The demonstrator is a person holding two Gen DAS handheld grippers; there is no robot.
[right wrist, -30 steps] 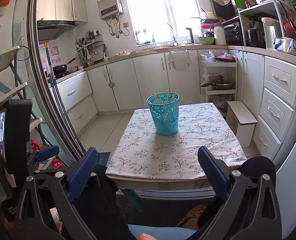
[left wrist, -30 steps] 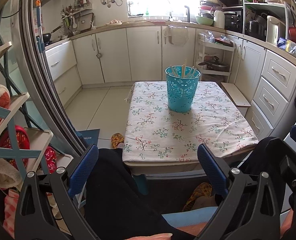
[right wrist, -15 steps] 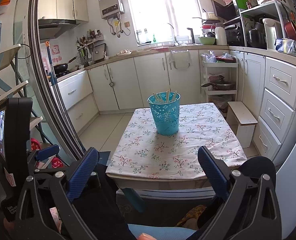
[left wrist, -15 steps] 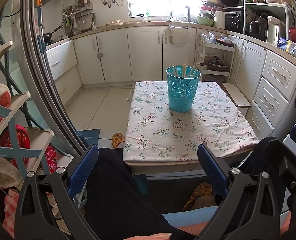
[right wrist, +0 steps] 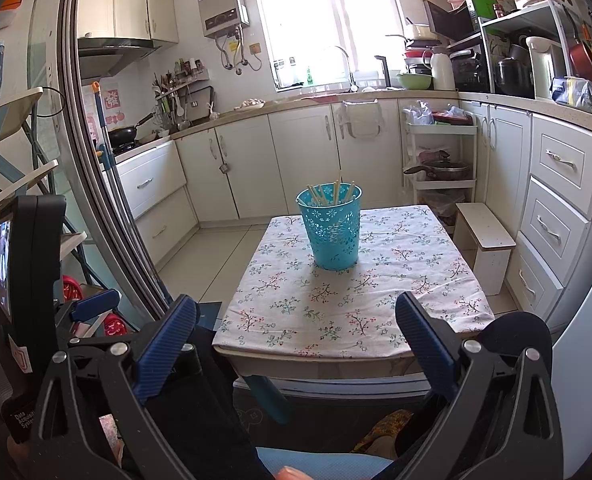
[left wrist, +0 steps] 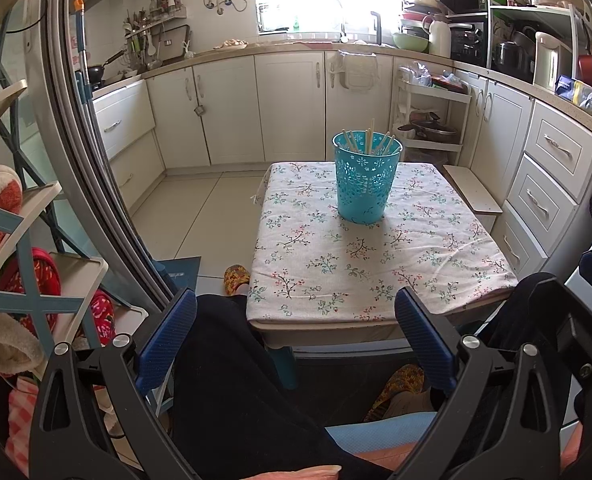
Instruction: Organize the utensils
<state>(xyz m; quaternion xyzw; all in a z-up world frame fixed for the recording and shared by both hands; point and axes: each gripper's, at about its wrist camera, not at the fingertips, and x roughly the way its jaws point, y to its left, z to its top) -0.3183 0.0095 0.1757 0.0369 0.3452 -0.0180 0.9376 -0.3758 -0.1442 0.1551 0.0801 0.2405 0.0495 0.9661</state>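
Straight ahead of both tongs, well apart: perforated turquoise plastic bin (left wrist: 366, 178) holding pale thin chopsticks (left wrist: 370, 142), upright on floral cloth (left wrist: 376, 264). Left gripper (left wrist: 296, 334) and right gripper (right wrist: 296, 334) spread wide, empty. Unchanged from a second ago.

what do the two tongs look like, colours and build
Both match. The left tongs and right tongs have black plastic arms with cut-out slots and silver screws, ending in ribbed blue pads set wide apart. In the right wrist view, the left unit carries a black box with a small screen and a white-lettered label.
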